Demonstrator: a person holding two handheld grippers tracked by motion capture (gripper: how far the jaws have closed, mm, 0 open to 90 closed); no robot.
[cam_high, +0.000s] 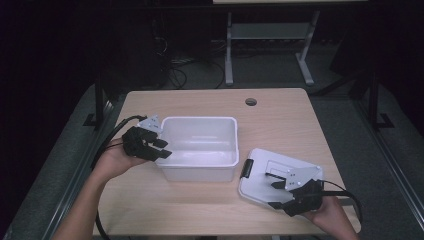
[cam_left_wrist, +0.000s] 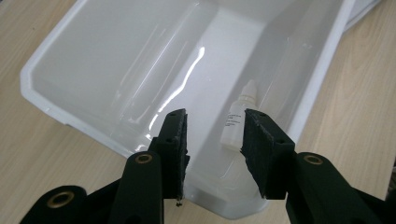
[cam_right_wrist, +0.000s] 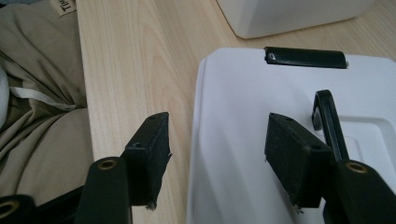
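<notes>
**Lid to be lifted from its near edge, box steadied at the left**

Left side. The left gripper (cam_high: 159, 148) hangs at the left rim of the white box (cam_high: 200, 150), jaws parted about halfway and holding nothing; in the left gripper view they straddle the rim corner, one pad outside the wall, one over the inside. A small dropper bottle (cam_left_wrist: 237, 120) lies on the box floor near the wall, cap pointing away. Judgement: if this hand is to steady the box, close on the rim wall alone and keep the inner pad high, clear of the bottle.

Centre. The box sits open in the middle of the counter (cam_high: 280, 107), its lid off.

Right side. The white lid (cam_high: 272, 176) lies flat on the counter just beside the box's right corner, black latch (cam_right_wrist: 306, 57) on the edge facing the box, black handle (cam_right_wrist: 330, 119) folded on top. The right gripper (cam_high: 284, 195) is at the lid's near edge, jaws wide and empty; in the right gripper view one jaw is over the bare counter, the other over the lid top, the edge between them. Judgement: the lid looks thin and slick, so lower until the outer jaw gets under the lip, bite deep, then lift level so the latch edge doesn't catch on the box.
</notes>
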